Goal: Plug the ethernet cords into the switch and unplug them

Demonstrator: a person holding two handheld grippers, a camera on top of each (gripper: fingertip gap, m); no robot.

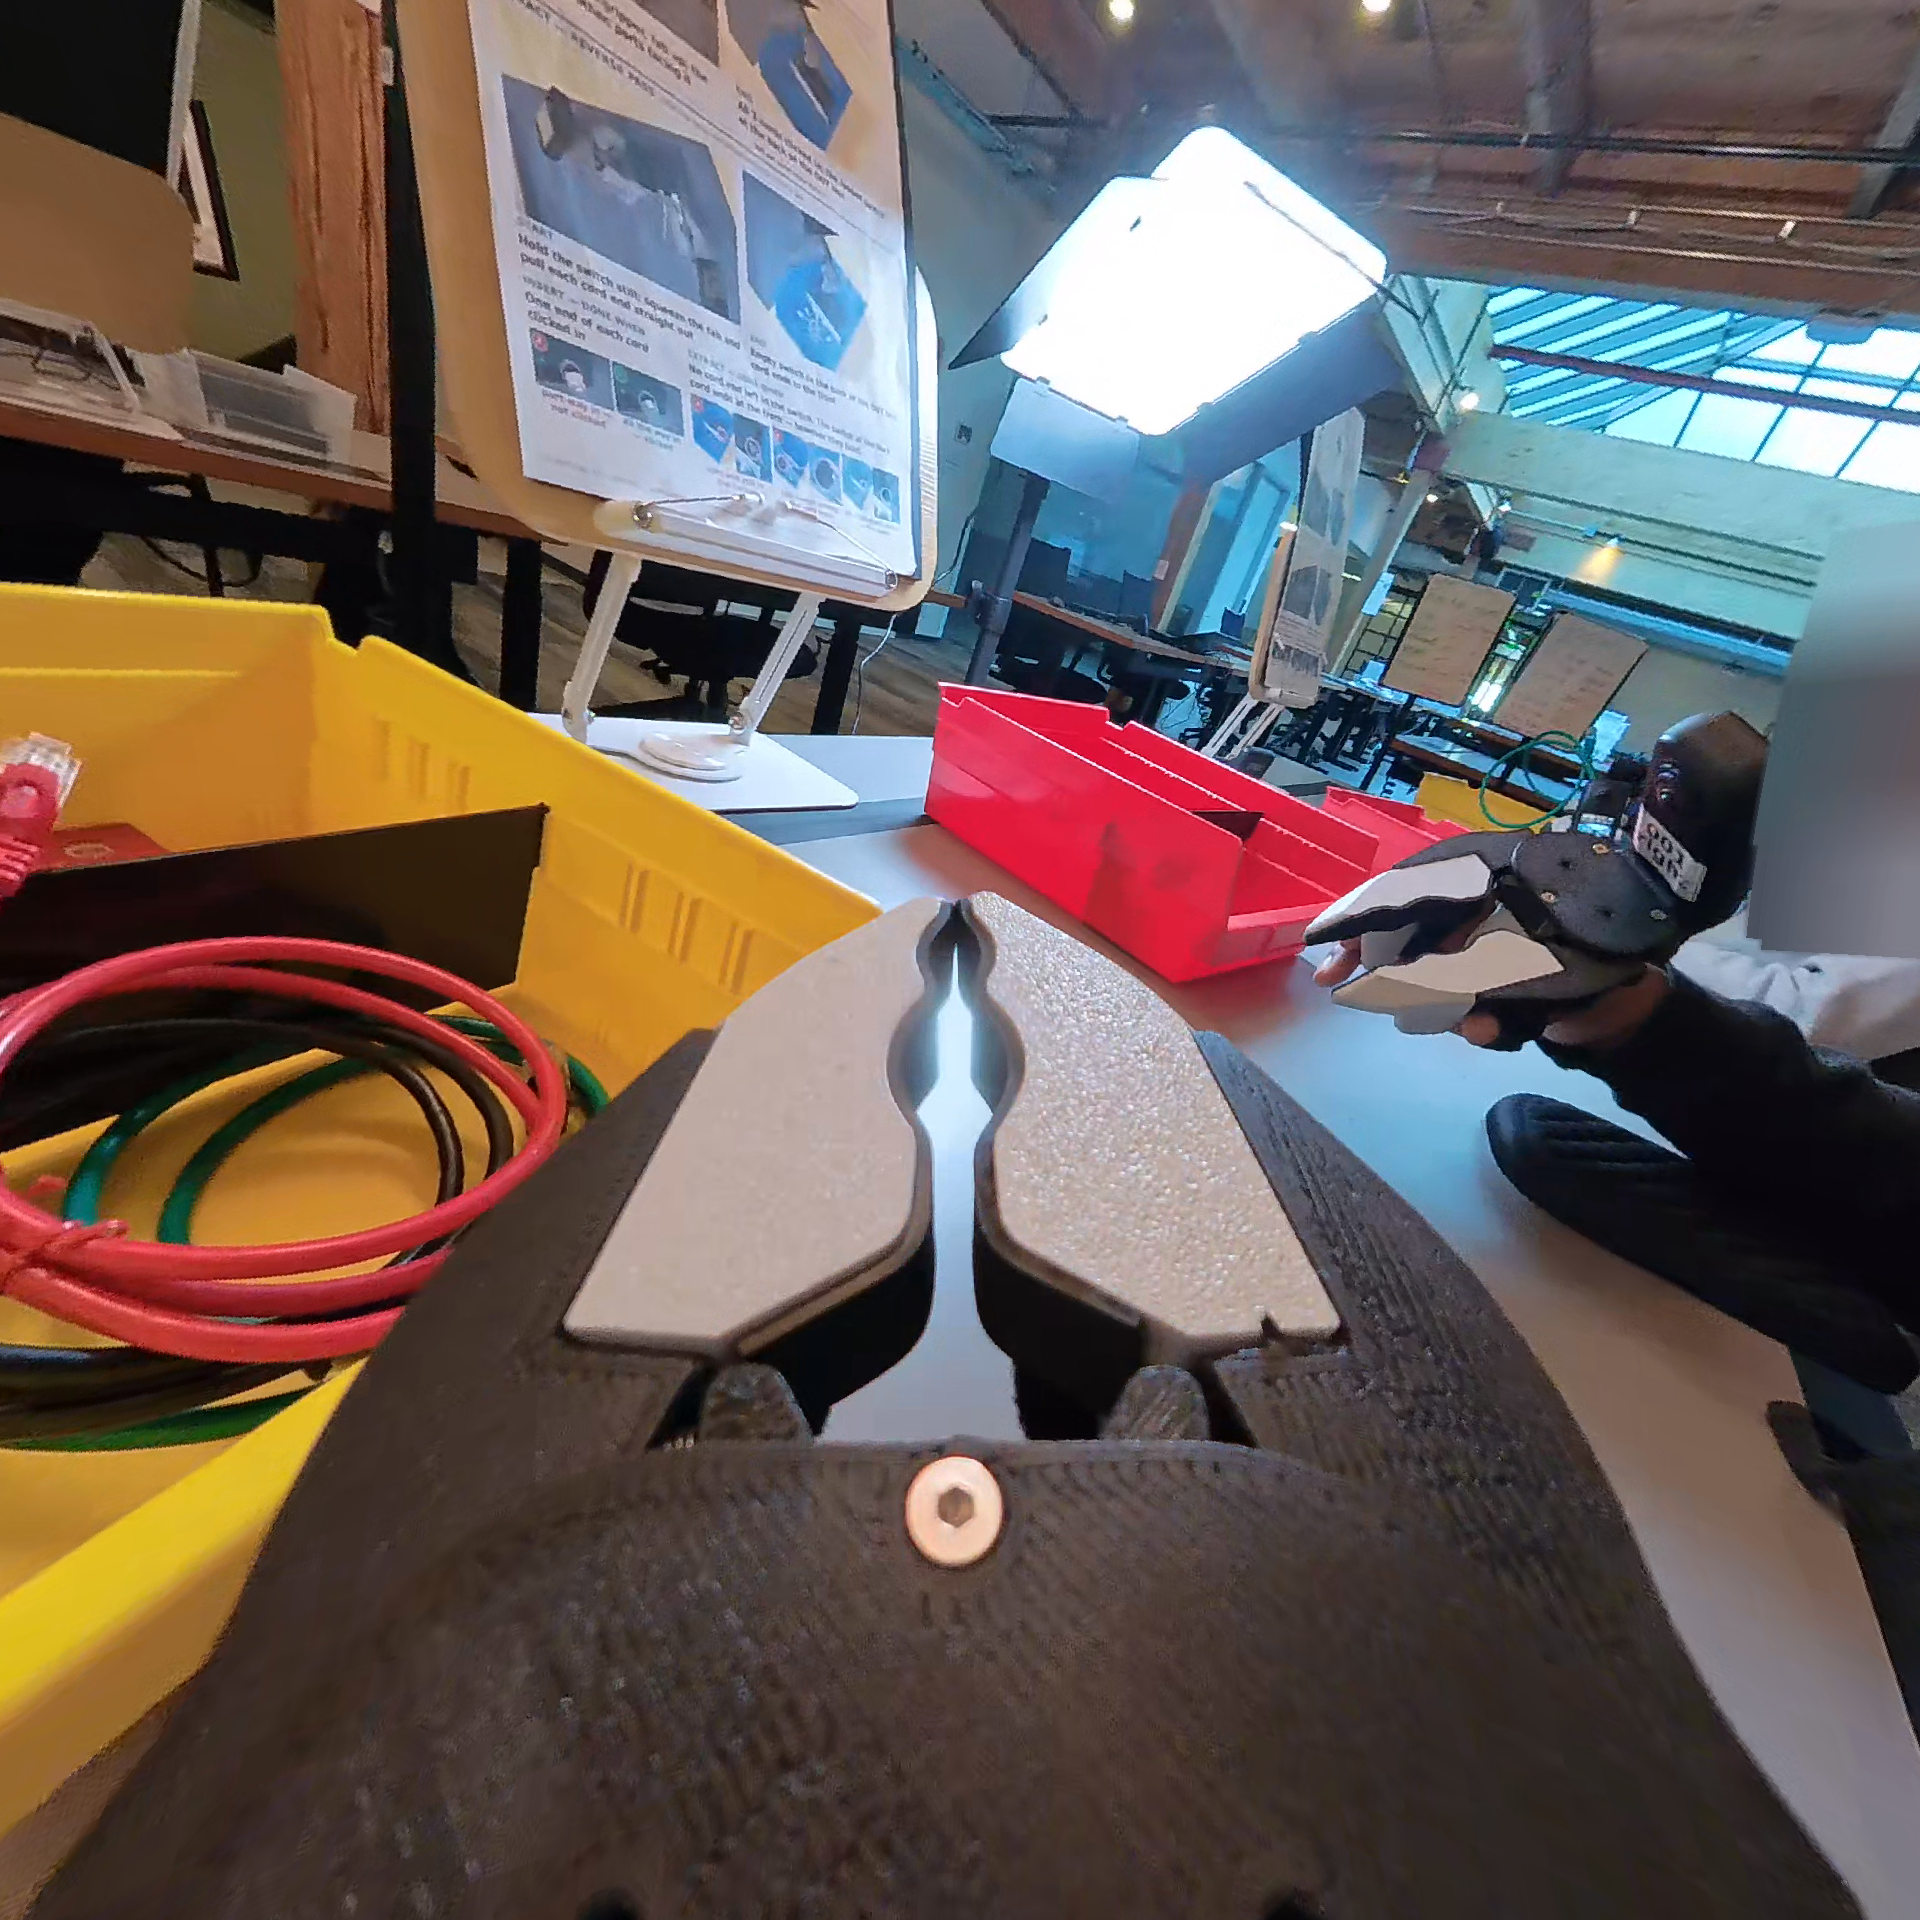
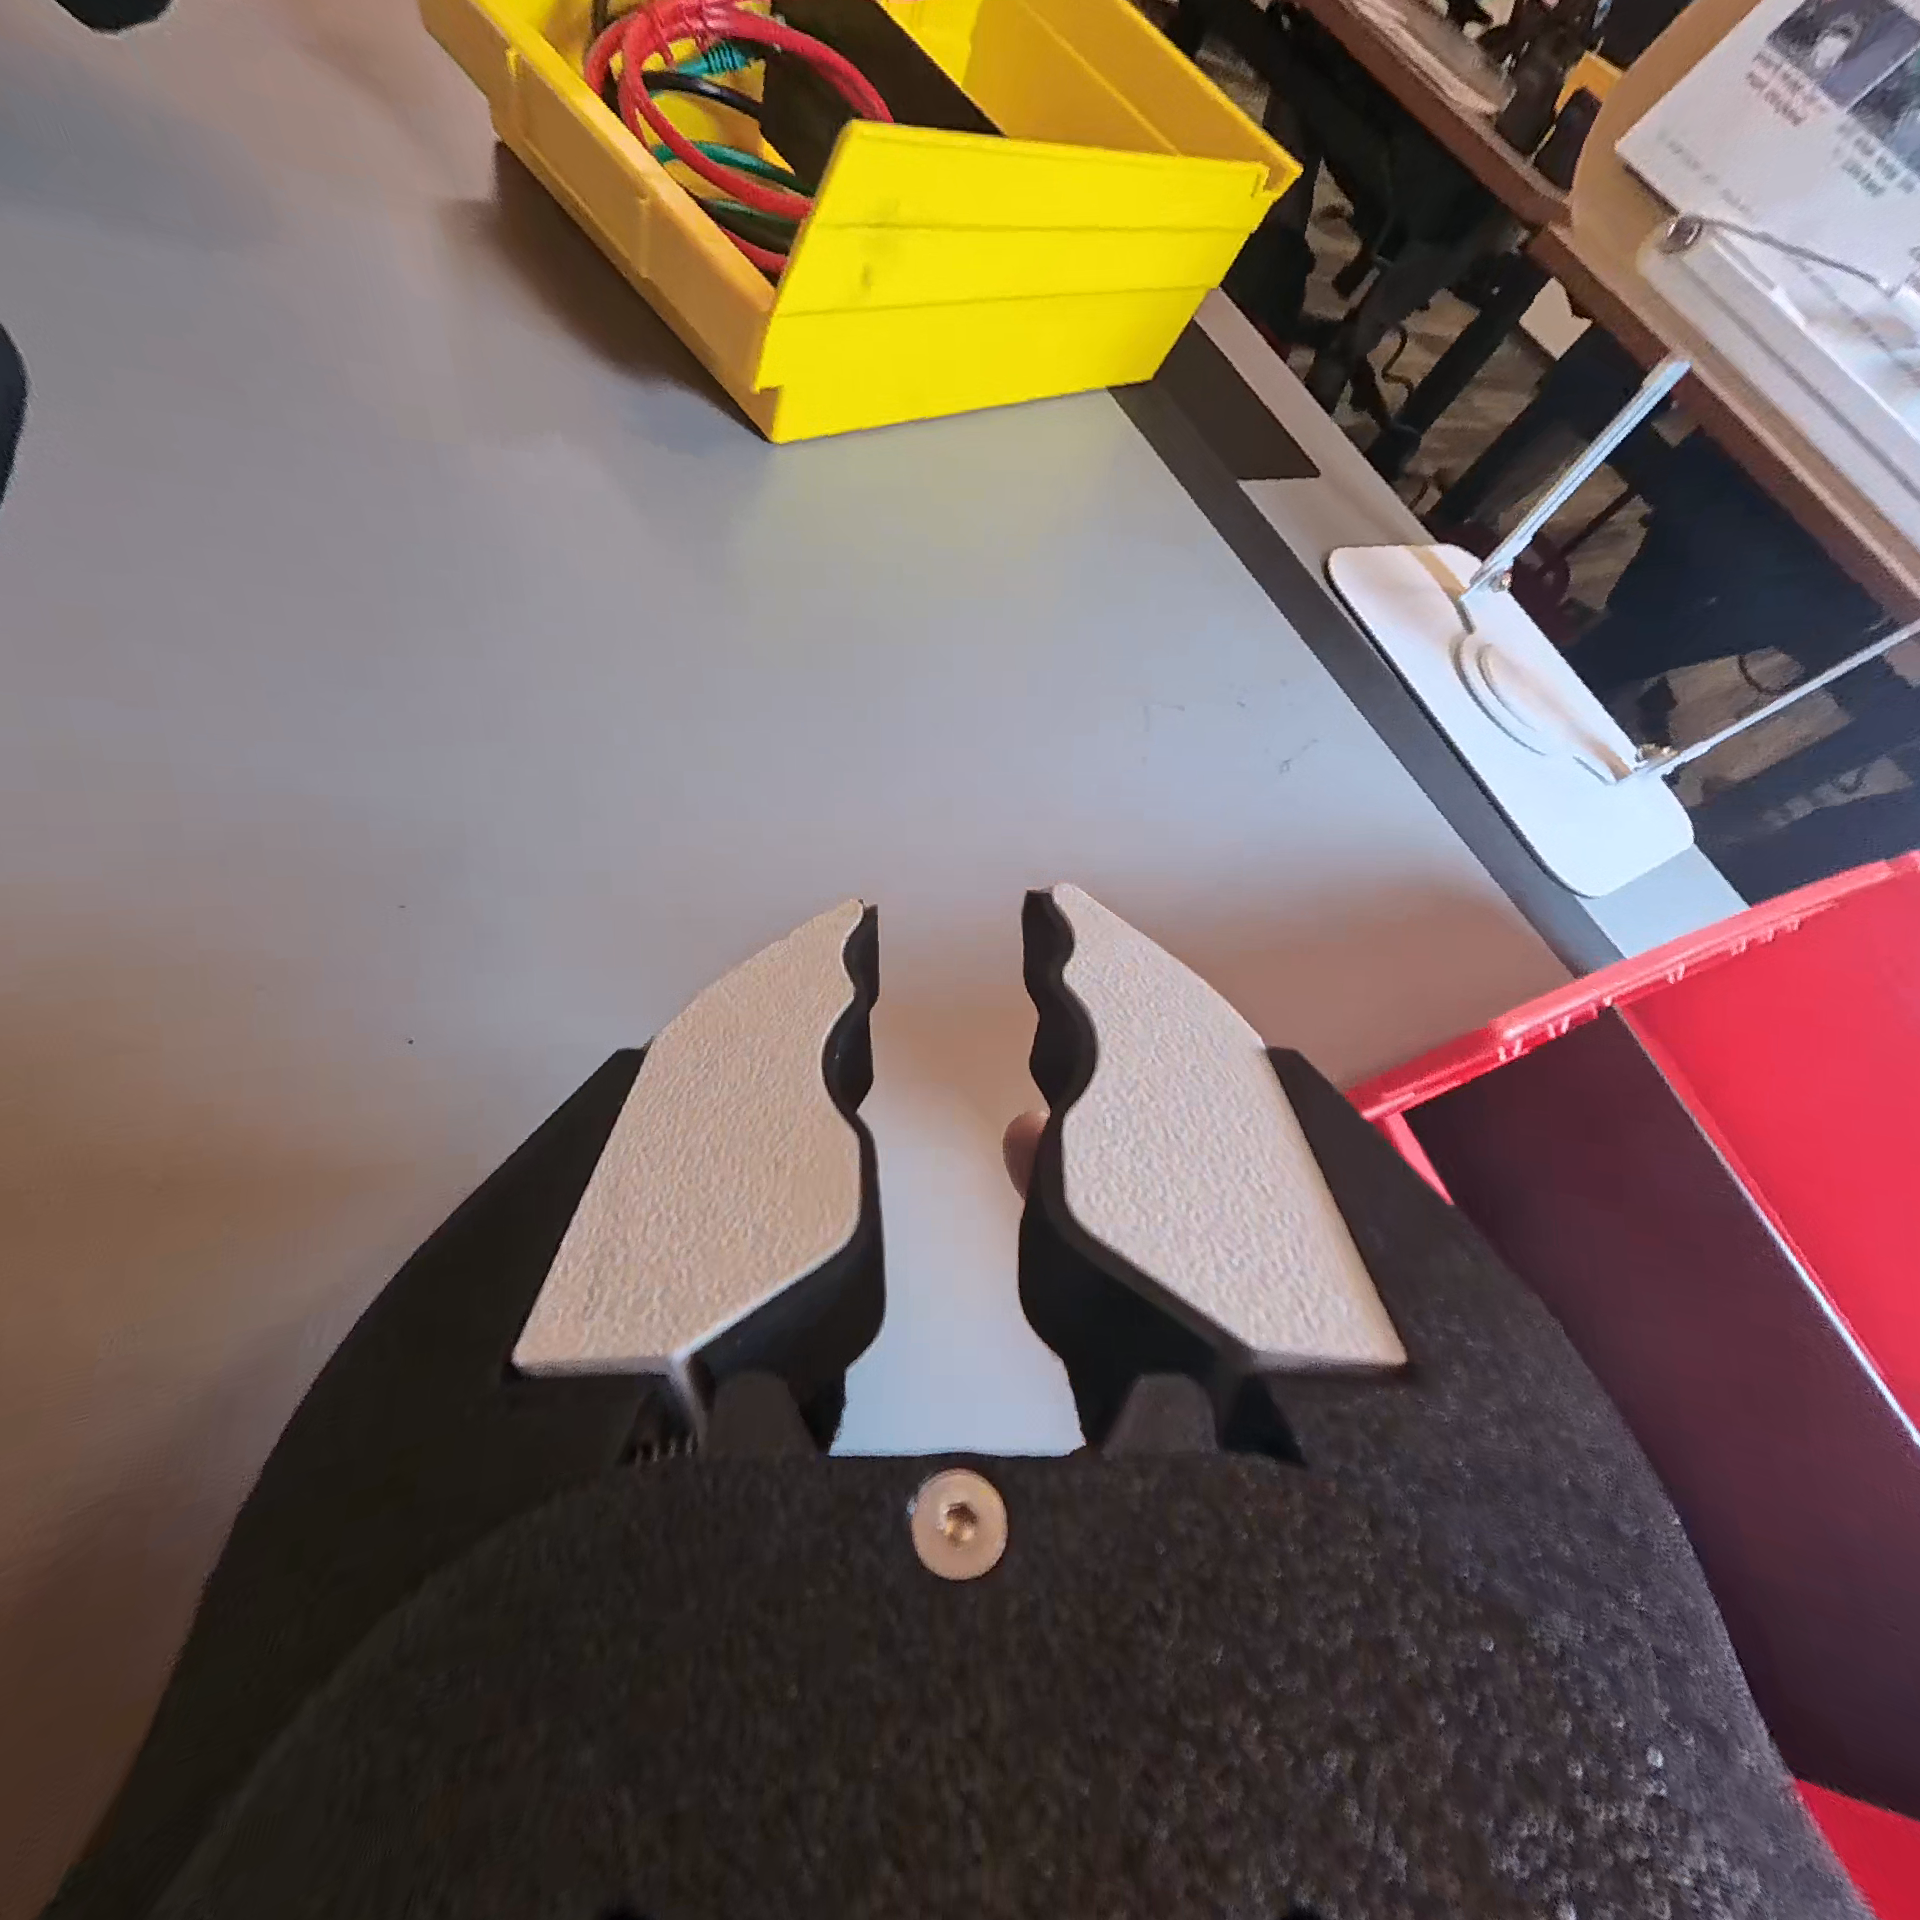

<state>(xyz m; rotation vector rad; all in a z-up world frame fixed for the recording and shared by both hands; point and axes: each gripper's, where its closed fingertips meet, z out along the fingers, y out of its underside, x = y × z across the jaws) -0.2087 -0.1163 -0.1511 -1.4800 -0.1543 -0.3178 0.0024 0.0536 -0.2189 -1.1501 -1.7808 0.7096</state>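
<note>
Coiled red [image 1: 312,1039], green [image 1: 208,1153] and black ethernet cords lie in a yellow bin [image 1: 665,894] at the left of the left wrist view. A red plug end [image 1: 31,800] sticks up behind a black divider [image 1: 312,883]. The cords [image 2: 727,125] and the bin [image 2: 987,281] also show at the top of the right wrist view. I cannot make out the switch. My left gripper [image 1: 958,920] is shut and empty, beside the bin's right wall. My right gripper [image 2: 951,904] is open and empty over the grey table [image 2: 520,675], and it shows farther off in the left wrist view [image 1: 1351,966].
A red bin [image 1: 1122,862] stands on the table beyond the left gripper, and it sits close to the right of the right gripper [image 2: 1714,1143]. A white stand [image 1: 717,769] holding an instruction sheet [image 1: 707,270] is at the table's far edge. A gloved hand [image 1: 1714,1143] holds the right gripper. My right fingertips sit around 30 cm from my left ones.
</note>
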